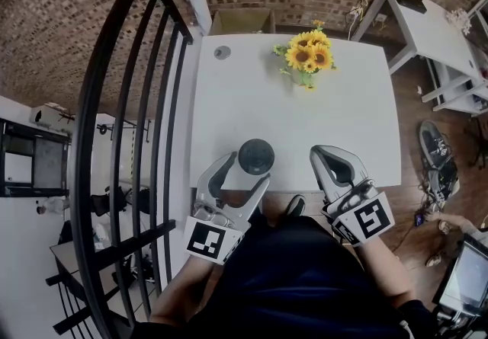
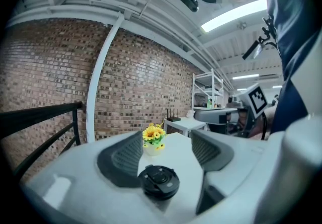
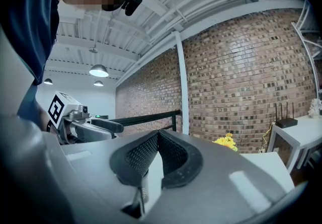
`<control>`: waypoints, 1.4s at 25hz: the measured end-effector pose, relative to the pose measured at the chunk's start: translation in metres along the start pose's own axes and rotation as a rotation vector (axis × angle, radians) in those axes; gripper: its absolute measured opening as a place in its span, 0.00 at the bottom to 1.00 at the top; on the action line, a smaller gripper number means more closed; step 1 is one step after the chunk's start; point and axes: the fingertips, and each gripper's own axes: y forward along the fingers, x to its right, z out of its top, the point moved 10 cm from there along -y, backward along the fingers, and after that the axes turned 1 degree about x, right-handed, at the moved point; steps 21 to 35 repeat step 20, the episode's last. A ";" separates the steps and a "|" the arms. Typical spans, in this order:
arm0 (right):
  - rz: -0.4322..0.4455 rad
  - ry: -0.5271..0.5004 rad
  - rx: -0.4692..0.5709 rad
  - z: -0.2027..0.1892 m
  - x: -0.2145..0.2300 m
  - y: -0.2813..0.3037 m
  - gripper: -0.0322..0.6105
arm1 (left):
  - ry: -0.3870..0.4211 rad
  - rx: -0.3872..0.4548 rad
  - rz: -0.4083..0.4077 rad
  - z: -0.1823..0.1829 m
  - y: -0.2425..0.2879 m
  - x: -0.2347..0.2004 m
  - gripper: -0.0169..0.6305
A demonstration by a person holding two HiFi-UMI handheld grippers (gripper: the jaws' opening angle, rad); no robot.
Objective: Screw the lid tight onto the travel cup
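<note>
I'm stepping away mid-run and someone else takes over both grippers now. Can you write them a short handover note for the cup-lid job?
Left gripper: jaws open, one on either side of the black-lidded travel cup; no firm grip shows.
Right gripper: jaws shut, empty, held to the right of the cup at the table's near edge.
Things: the cup stands upright at the near edge of the white rectangular table, with its round black lid on top.
Done: the lid is on the cup; whether it is tight cannot be told.
Left: probably clamp the cup with the left gripper, then turn the lid tight with the right.
</note>
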 end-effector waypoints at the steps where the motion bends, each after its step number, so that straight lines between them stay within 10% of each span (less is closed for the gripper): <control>1: 0.000 0.004 0.001 0.000 0.001 -0.001 0.07 | -0.001 -0.003 0.002 0.000 0.000 0.001 0.50; 35: -0.017 0.020 0.008 -0.005 0.005 -0.003 0.07 | 0.020 0.007 0.014 -0.001 -0.002 0.003 0.50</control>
